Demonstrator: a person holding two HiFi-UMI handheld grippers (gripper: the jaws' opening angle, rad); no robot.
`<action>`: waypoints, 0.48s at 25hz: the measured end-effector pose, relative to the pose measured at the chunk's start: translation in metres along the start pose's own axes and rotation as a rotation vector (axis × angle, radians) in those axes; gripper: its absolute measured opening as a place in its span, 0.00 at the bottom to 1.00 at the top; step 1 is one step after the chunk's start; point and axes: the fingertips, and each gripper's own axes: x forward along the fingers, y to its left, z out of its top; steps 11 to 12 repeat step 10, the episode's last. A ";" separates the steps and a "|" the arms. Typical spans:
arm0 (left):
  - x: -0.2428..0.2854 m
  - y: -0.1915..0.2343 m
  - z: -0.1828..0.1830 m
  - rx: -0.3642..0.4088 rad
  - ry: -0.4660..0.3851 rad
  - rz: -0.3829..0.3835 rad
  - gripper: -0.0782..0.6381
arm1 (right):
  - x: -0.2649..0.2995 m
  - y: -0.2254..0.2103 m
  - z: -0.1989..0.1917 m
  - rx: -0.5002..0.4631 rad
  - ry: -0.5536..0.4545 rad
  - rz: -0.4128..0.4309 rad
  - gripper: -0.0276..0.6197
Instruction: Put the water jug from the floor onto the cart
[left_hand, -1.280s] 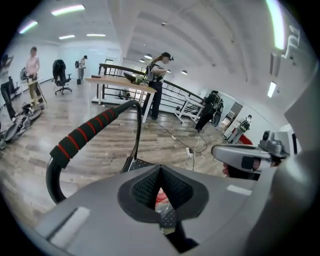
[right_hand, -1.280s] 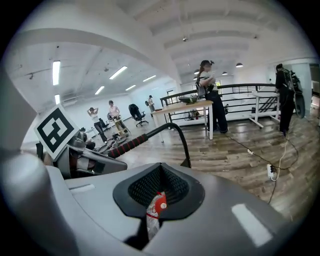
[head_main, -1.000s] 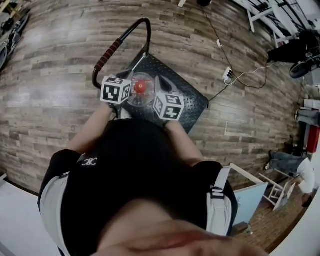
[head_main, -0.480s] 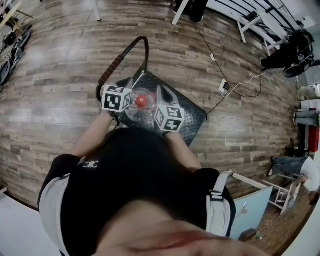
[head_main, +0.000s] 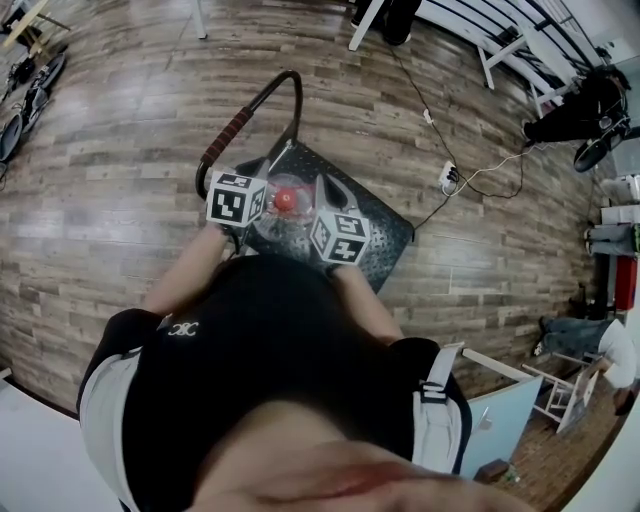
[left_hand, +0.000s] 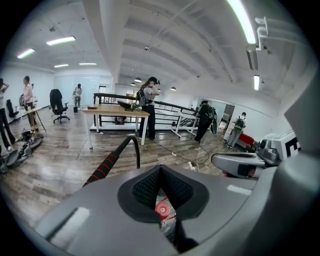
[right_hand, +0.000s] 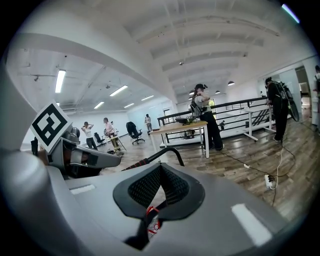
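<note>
My left gripper has its jaws closed, the black ribbed pads meeting at their tips. My right gripper is closed the same way. Through the gap under each pair of pads I see the red cap of the water jug, but I cannot tell whether either gripper pinches any part of it.

In the head view the two grippers sit just beside the jug, one on each side, and their marker cubes cover its flanks. My own chest hides the near edge of the cart. On the wood floor to the right, well apart from the cart, lie a power strip and its cable. Beyond the cart handle stand a table and several people.

The jug is on the black cart, at the end near the handle. It stands upright, long axis vertical, cap pointing up at me.
</note>
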 end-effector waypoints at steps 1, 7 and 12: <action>0.000 0.000 -0.001 -0.001 0.001 0.001 0.11 | 0.000 0.000 -0.001 0.000 0.001 -0.001 0.06; 0.007 0.004 -0.003 -0.012 0.013 0.017 0.11 | 0.003 -0.010 0.000 0.008 0.003 -0.015 0.06; 0.011 0.003 -0.002 -0.014 0.020 0.012 0.11 | 0.005 -0.017 0.000 0.014 0.009 -0.027 0.06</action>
